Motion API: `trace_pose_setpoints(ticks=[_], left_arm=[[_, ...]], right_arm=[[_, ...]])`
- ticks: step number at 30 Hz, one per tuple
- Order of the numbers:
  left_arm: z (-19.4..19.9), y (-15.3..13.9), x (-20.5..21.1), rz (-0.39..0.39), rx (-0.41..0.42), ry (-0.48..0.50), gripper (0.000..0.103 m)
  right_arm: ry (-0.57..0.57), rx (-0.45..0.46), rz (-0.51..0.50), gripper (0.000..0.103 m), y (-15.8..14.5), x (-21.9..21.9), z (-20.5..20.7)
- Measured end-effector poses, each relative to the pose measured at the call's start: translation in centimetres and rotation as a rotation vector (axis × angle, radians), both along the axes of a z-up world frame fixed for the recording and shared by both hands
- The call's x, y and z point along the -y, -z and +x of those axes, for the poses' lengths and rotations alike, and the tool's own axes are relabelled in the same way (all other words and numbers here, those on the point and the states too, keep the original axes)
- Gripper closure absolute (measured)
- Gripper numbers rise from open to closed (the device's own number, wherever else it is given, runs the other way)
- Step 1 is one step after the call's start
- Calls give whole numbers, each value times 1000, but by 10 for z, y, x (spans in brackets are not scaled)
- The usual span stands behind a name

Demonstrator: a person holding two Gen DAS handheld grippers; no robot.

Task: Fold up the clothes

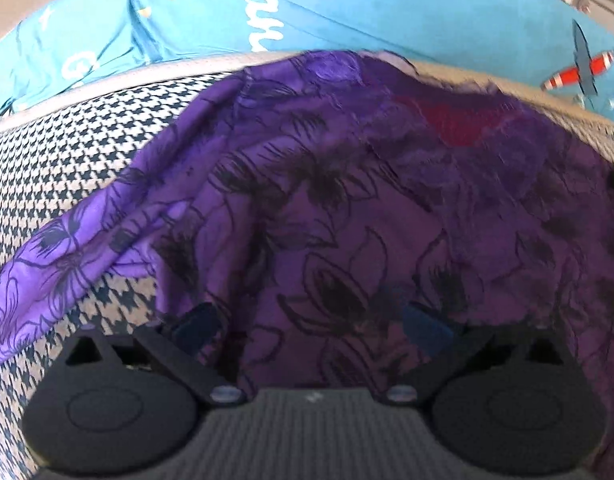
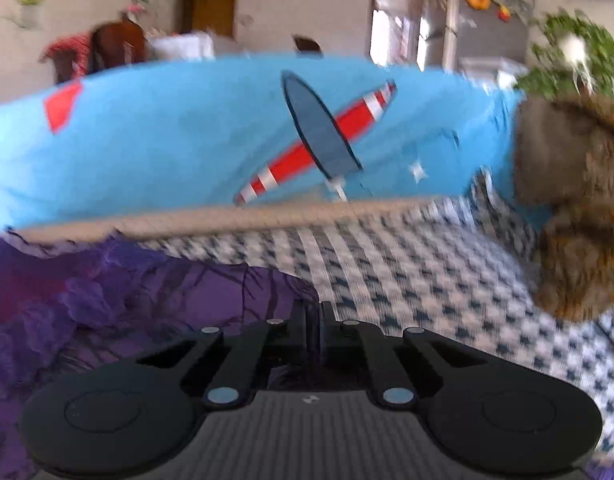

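A purple garment with black flower outlines (image 1: 347, 200) lies crumpled on a houndstooth cover (image 1: 67, 168). It fills most of the left wrist view and hangs over the tips of my left gripper (image 1: 313, 322). That gripper's blue pads (image 1: 199, 322) stand wide apart, so it is open, with cloth draped across the gap. In the right wrist view the same garment (image 2: 107, 304) spreads to the left. My right gripper (image 2: 313, 310) is shut, its fingers pinched together on the garment's right edge, just above the houndstooth cover (image 2: 427, 280).
Behind the houndstooth cover's beige piped edge (image 2: 227, 220) lies bright blue bedding with a red-striped plane print (image 2: 187, 140). A brown furry item (image 2: 575, 200) sits at the right. Beyond it are a room wall, doors and a green plant (image 2: 571, 52).
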State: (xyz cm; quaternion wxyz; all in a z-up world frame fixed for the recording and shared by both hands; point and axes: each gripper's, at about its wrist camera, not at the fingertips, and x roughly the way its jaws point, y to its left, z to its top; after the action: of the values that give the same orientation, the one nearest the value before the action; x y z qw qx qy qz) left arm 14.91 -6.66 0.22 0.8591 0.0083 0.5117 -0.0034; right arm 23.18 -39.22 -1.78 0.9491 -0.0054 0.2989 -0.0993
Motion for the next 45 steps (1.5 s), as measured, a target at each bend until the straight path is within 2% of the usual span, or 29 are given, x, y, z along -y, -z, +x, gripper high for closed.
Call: trace_pose_setpoints(ticks=[3,5,10,14,17,22,31,34,36,39,45], left_arm=[[-4,7,8,10,-28,42,0],[-7,10,11,11,-34,57,0],[-12,-9,3,31,54,57,0],[-4,-29,-25,-12,99,-10,0],[6,-48,-57,-28,144,-85,0],[22,-59,-114,-69,148,-185,0],[41,-52,-184,-45,151,-211,0],[45,-47,-201,-33,146,-187,0],[46,-41,-210,-27,142,-179,0],[48,-31,-221,-38,130,-175,1],[48,-12,-224,-13,108,-119,6]], right_arm=[[-1,-14,-39,96,0,-7,3],[6,-21,-10,94,-4,-5,1],[9,5,45,89,-23,-6,-11],[-28,44,98,88,-42,-16,-25],[-63,67,143,79,-56,-27,-38],[-136,70,233,75,-64,-56,-64],[-270,-19,279,69,-51,-111,-93],[-325,-39,227,69,-44,-128,-92],[-333,-55,204,69,-39,-135,-90],[-342,-90,228,68,-33,-139,-86],[-339,-121,228,67,-26,-146,-79]])
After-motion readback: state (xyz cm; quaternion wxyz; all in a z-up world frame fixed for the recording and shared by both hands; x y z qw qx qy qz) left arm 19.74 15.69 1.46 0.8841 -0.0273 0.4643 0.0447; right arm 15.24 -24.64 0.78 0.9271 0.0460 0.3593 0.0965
